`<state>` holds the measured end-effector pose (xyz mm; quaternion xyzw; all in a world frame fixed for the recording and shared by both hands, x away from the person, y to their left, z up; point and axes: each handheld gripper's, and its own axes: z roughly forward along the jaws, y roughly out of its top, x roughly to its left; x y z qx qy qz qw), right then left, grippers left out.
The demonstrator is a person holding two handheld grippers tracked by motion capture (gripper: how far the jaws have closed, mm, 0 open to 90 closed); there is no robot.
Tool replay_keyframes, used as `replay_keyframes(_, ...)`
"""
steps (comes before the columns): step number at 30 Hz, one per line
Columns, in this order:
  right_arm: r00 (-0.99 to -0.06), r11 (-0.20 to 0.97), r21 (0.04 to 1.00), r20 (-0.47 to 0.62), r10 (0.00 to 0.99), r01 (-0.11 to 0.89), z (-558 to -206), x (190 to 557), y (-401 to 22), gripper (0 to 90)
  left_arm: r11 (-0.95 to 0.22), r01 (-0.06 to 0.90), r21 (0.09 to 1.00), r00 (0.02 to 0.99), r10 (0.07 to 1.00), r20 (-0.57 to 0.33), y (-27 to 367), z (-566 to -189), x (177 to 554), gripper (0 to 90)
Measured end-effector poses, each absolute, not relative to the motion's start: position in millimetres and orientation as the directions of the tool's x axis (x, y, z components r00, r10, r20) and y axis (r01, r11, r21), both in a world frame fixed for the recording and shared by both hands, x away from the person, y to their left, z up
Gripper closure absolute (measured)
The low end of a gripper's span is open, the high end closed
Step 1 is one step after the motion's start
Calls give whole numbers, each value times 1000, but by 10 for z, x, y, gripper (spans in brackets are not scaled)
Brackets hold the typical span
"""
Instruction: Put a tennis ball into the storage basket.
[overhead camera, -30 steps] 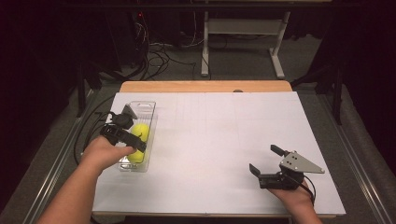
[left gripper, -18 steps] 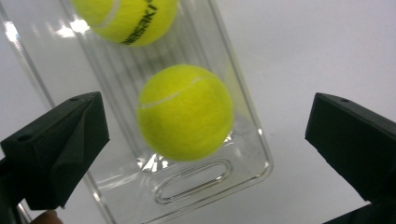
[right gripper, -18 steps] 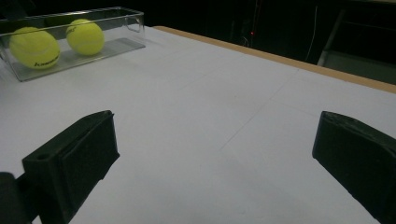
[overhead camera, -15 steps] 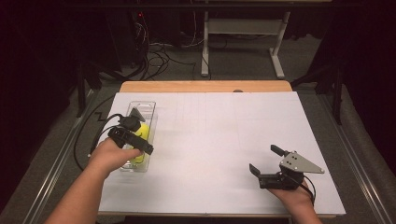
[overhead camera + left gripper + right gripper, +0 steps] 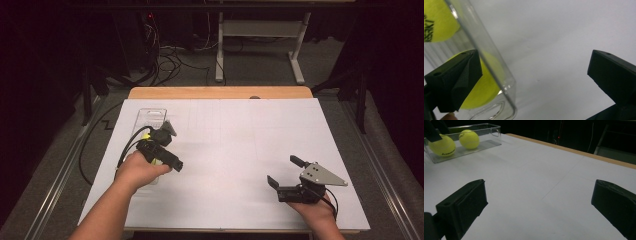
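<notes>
The landmark is the clear plastic box on the left part of the white table.

Nearest to the person, the right gripper rests low on the table, well apart from the box and to its right, close to the near edge. The right hand holds it from behind. Its jaws stand wide apart and nothing is between them. In the right gripper view the two black jaws frame bare white table, and the box lies far off at the upper left with two yellow tennis balls inside: one ball closer to that camera and a second ball just beside it.

Farther from the person, the left gripper is above the near end of the box, and the left hand covers that end. Its jaws are open wide and hold nothing. In the left gripper view one jaw is over the box, in front of a ball, and the other jaw is outside the box over the bare table, so the clear wall of the box runs between them. A second ball shows deeper in the box. I cannot tell if the jaw touches the ball.

The far end of the box is free and lies toward the wooden edge of the table.
</notes>
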<state>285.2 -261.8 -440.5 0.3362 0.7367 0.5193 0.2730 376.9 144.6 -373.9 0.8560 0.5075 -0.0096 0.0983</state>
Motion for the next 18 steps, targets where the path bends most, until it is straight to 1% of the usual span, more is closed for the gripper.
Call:
replay_keyframes(2,-623,233,949,-54,780,210,-4403,2848,-2622,4,-473,865,166,494,860,-126,1383,-3726,3767,6)
replay_keyframes(5,-622,231,950,-51,781,212,-4406,2849,-2629,4,-490,854,176,512,851,-117,1283,-3700,3755,6)
replay_keyframes(9,-622,229,949,-47,782,216,-4407,2850,-2633,4,-509,834,211,537,838,-102,1160,-3615,3733,6)
replay_keyframes(18,-622,233,949,-52,782,214,-4408,2856,-2623,4,-541,809,231,575,810,-115,901,-3559,3722,6)
